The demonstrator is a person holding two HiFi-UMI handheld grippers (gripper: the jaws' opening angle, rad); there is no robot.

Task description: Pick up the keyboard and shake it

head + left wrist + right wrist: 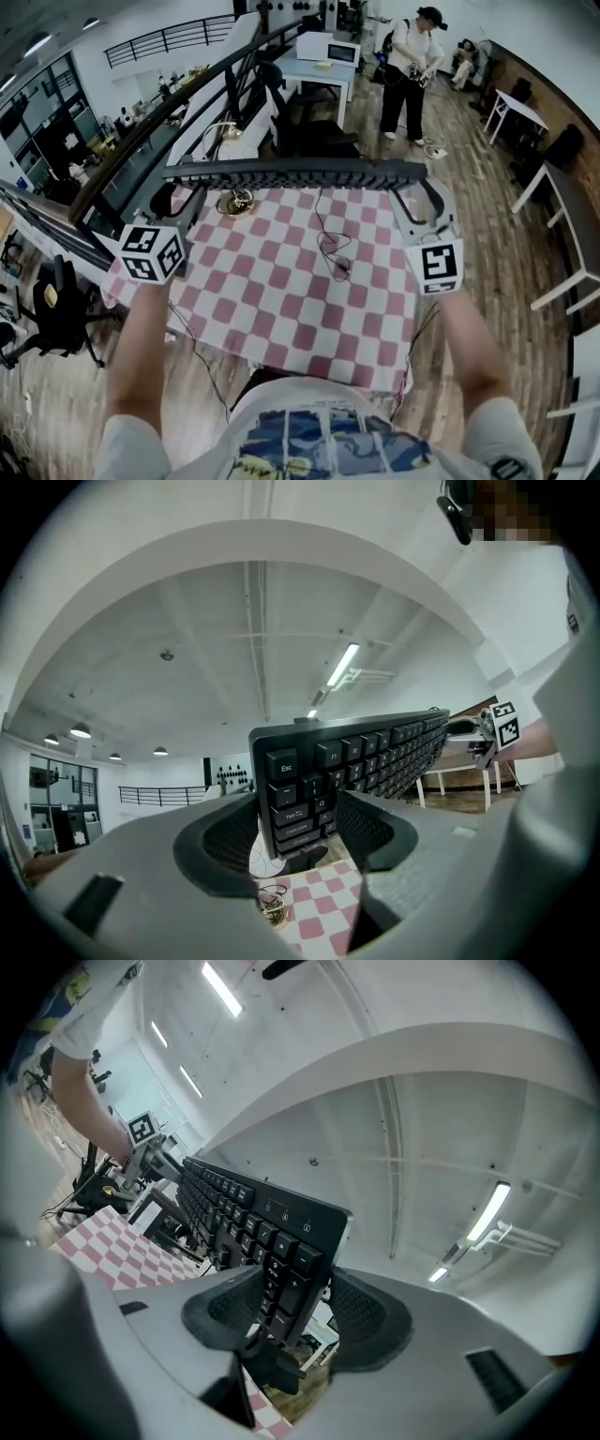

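You hold the black keyboard (295, 173) in the air above the desk (281, 309), which has a pink-and-white checked cloth over it. The keyboard spans level between your two hands, with one long edge turned toward you.

Left hand-held gripper (300, 829): closed on the Esc end, with a pad pressing on each face of the board.

Right hand-held gripper (281, 1309): clamped the same way on the opposite end, at the number-pad keys.

The keyboard's cable (328, 246) hangs down and coils on the cloth near the desk's middle. A brass-coloured object (234, 202) sits on the desk below the keyboard's left part. A person (410, 66) stands well beyond the desk.
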